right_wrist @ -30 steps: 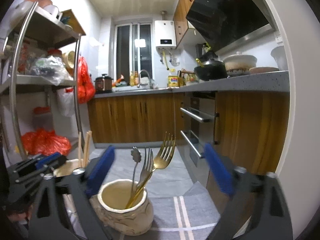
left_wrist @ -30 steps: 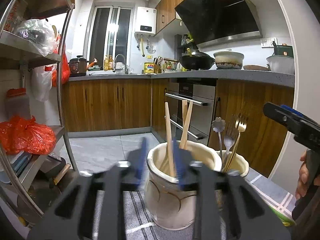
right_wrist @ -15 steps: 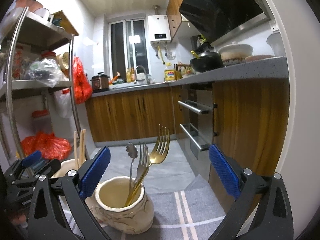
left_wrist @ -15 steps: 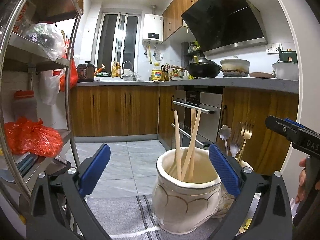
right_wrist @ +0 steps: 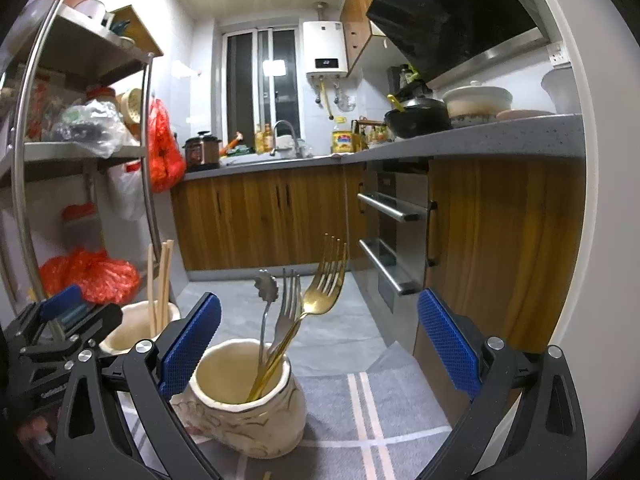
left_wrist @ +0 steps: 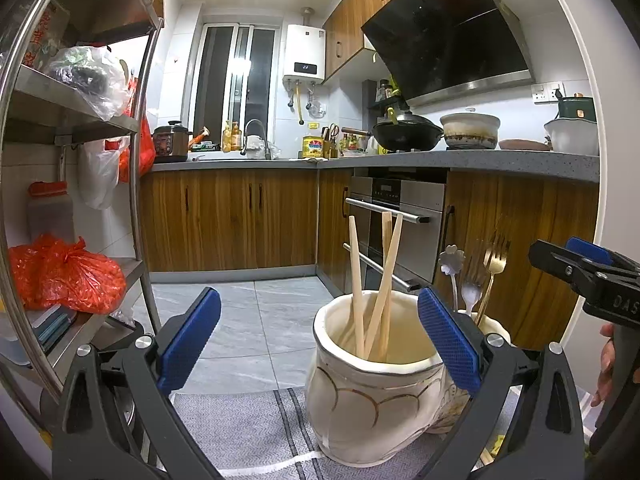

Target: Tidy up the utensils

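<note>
A cream ceramic jar (left_wrist: 372, 400) stands on a grey cloth (left_wrist: 240, 432) and holds three wooden chopsticks (left_wrist: 356, 288) leaning upright. My left gripper (left_wrist: 320, 340) is open wide just in front of the jar, its blue pads (left_wrist: 192, 340) touching nothing. Behind it sits a second cream jar (right_wrist: 240, 412) holding a gold fork (right_wrist: 324, 280), a silver fork and a flower-ended spoon. The right gripper (right_wrist: 320, 344) hangs open over that jar, gripping nothing. Each gripper's side shows at the edge of the other's view.
A steel shelf rack (left_wrist: 144, 200) with red bags (left_wrist: 64, 276) stands at the left. Wooden cabinets and an oven (left_wrist: 396, 216) run along the right under a grey counter with a wok (left_wrist: 404, 136) and pots. A person's hand (left_wrist: 608, 360) shows at the right edge.
The left gripper's jaws, close together around a chopstick over the jar a second ago, have spread wide; the chopstick now stands in the jar. The right gripper stayed open.
</note>
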Demonstrator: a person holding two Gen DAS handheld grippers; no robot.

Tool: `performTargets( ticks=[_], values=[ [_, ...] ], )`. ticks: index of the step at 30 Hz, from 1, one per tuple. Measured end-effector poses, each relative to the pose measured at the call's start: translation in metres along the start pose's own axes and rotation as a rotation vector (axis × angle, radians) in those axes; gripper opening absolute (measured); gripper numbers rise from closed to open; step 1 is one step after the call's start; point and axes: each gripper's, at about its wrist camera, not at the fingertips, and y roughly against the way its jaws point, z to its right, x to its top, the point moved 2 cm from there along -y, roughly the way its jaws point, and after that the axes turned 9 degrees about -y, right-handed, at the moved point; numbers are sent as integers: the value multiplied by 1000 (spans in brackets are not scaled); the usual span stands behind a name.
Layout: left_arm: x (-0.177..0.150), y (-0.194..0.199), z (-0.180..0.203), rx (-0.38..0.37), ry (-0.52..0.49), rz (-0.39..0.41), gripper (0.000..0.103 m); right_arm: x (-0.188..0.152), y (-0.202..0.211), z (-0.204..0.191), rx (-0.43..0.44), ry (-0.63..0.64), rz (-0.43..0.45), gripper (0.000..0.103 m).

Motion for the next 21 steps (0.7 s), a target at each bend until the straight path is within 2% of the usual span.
performTargets(
  ticks=[8,17,21],
  values=[
    [18,15,2,22,-10,-14,97,9,17,6,31,-12,9,98],
    [22,51,18,-4,-55,-53,97,5,33,15,48,-48,-15,98],
    [19,65,23,-29,-39,-75,97,-2,41,14,53,-32,-27,98]
  ],
)
